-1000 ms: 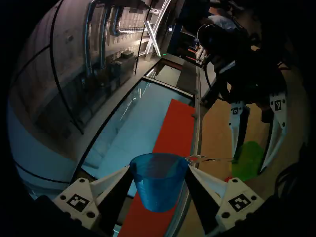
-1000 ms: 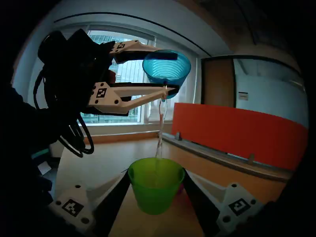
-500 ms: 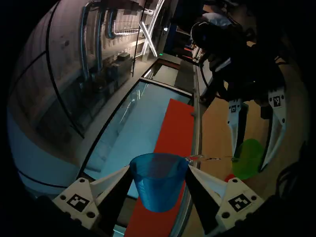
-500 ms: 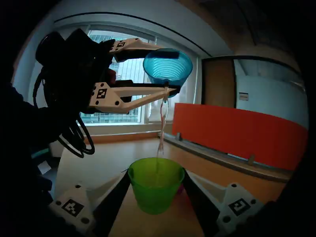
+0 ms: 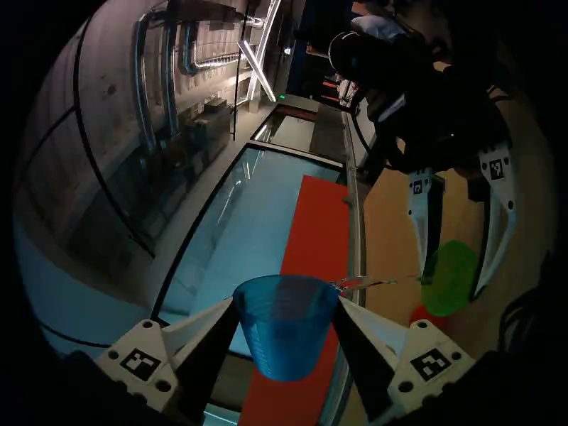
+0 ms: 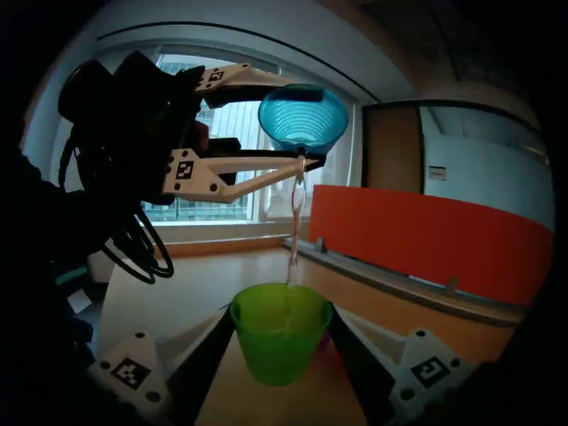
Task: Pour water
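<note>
My left gripper (image 5: 285, 328) is shut on a translucent blue cup (image 5: 285, 334), tipped on its side. In the right gripper view that blue cup (image 6: 303, 117) hangs high above, its mouth facing the camera, held by the left gripper (image 6: 284, 117). A thin stream of water (image 6: 293, 227) falls from its rim into a green cup (image 6: 280, 330). My right gripper (image 6: 280, 334) is shut on the green cup, which stands upright. In the left gripper view the green cup (image 5: 449, 278) sits between the right gripper's white fingers (image 5: 422, 224).
A wooden table (image 6: 192, 284) lies under the cups. An orange divider panel (image 6: 440, 238) runs along its far side, with a window (image 6: 220, 135) behind. Black cables (image 6: 131, 241) and a dark sleeve hang at the left. A small red thing (image 5: 423, 314) lies under the green cup.
The blue cup has tilted slightly further and drifted a little right in the right gripper view. Water keeps streaming, and the level in the green cup has risen.
</note>
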The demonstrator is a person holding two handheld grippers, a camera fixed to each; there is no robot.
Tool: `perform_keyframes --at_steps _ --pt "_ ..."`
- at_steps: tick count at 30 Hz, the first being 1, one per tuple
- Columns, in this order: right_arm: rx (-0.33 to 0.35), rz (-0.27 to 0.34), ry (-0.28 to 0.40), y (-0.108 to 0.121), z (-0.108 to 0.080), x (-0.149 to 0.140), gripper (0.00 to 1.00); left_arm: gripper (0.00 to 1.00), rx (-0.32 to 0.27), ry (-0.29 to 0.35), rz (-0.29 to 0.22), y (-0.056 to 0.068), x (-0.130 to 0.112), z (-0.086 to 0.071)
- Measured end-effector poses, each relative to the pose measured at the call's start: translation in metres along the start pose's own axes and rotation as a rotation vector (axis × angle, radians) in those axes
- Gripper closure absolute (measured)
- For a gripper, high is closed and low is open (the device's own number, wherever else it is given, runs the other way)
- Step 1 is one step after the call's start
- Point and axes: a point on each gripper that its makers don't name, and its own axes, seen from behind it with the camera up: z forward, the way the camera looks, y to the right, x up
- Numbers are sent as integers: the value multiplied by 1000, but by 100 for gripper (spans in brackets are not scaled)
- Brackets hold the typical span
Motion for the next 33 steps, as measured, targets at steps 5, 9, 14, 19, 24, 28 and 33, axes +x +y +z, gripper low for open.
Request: perform_keyframes --at_steps 5,9,14,19,24,28,33 --pt "-2 -1 -1 0 -1 0 8 14 0 -1 18 -1 1 -1" --pt "-5 -3 -1 1 -1 0 8 14 2 -1 39 -3 2 -1" --pt "-6 -4 -1 1 -1 0 8 14 5 1 61 -5 3 -1" --pt "-6 -5 0 1 -1 0 9 14 5 1 84 -6 4 -1" --pt "-6 -4 0 1 0 0 8 14 5 -1 106 -4 4 0" --pt "-6 -5 1 2 0 0 8 14 1 -2 115 -2 3 2" --pt "-7 -6 1 1 0 0 8 14 -1 1 139 -2 4 4"
